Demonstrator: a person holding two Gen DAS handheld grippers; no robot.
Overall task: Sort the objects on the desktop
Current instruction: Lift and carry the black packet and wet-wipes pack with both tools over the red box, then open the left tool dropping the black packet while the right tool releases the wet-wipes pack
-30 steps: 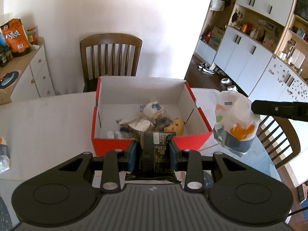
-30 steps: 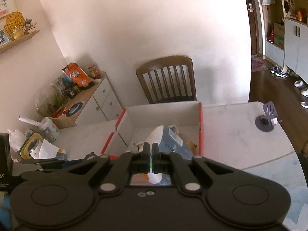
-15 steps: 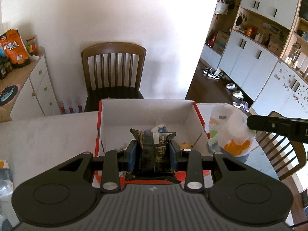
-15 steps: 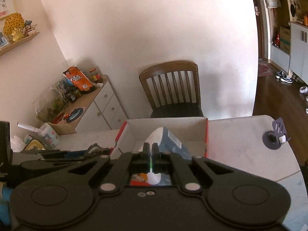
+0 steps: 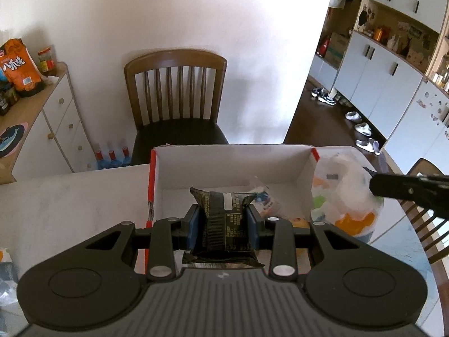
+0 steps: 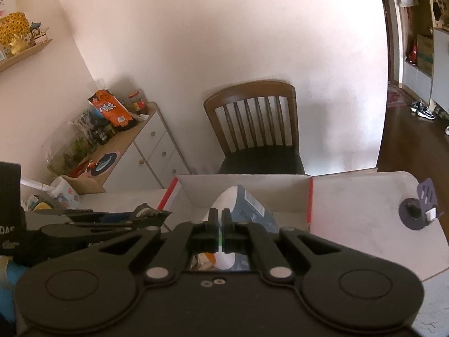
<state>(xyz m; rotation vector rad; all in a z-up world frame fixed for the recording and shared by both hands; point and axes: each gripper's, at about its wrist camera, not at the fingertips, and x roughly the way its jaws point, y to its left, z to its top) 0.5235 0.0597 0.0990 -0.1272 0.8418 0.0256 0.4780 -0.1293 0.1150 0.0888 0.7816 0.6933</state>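
Over the box (image 5: 233, 165), both tools' packets have advanced.

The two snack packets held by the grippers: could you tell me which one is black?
The black one is the packet clamped in the left gripper; the right gripper pinches a white, blue and orange packet.

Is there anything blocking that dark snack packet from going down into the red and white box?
Nothing visible does. The dark packet, clamped in the left gripper, hangs over the open box, which has no lid. Wrapped snacks already lie on its floor, but they leave room.
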